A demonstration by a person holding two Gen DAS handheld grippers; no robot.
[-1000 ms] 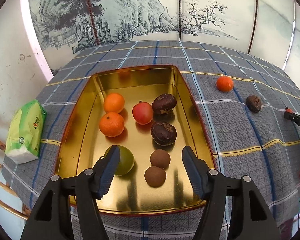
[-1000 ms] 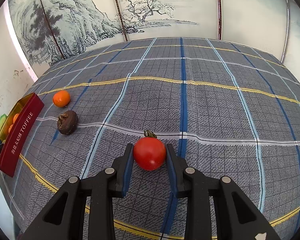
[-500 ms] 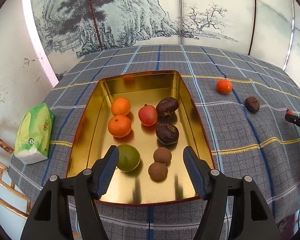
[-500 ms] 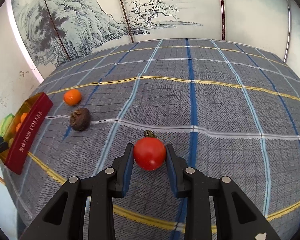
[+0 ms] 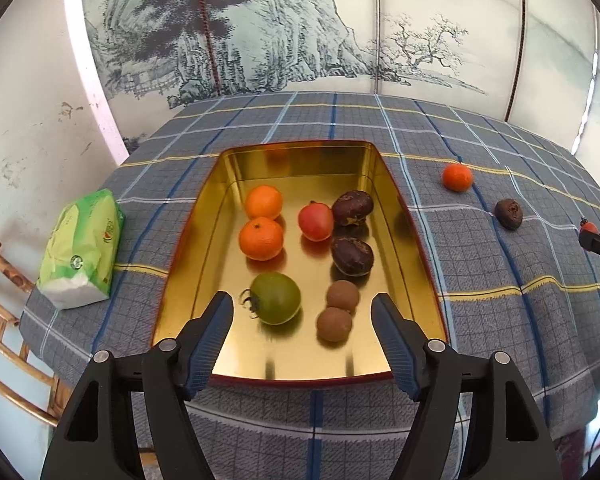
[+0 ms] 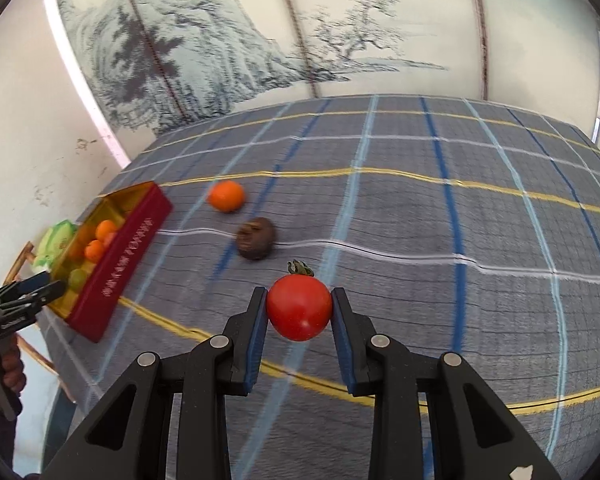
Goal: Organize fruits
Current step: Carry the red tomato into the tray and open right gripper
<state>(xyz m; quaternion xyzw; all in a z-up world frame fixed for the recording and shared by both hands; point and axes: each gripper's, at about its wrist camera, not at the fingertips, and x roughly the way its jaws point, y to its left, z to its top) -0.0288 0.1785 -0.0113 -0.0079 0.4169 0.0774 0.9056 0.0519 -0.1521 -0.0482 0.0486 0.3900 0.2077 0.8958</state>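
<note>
A gold tin tray (image 5: 204, 216) with red outer walls holds several fruits: two oranges (image 5: 261, 238), a red fruit (image 5: 316, 221), two dark passion fruits (image 5: 352, 255), a green tomato (image 5: 275, 298) and two brown longans (image 5: 334, 323). My left gripper (image 5: 302, 338) is open and empty above the tray's near end. My right gripper (image 6: 299, 312) is shut on a red tomato (image 6: 299, 307), held above the cloth. An orange (image 6: 225, 196) and a dark passion fruit (image 6: 256, 238) lie on the cloth beyond it; the tray (image 6: 128, 240) is at the left.
A blue plaid cloth (image 5: 500, 272) covers the round table. A green tissue pack (image 5: 82, 248) lies left of the tray near the table edge. A bamboo chair (image 5: 4, 320) stands at the left. A painted screen (image 5: 300, 32) stands behind.
My left gripper has pulled back and up from the tray, uncovering the green tomato. My right gripper has lifted the red tomato and swung towards the tray.
</note>
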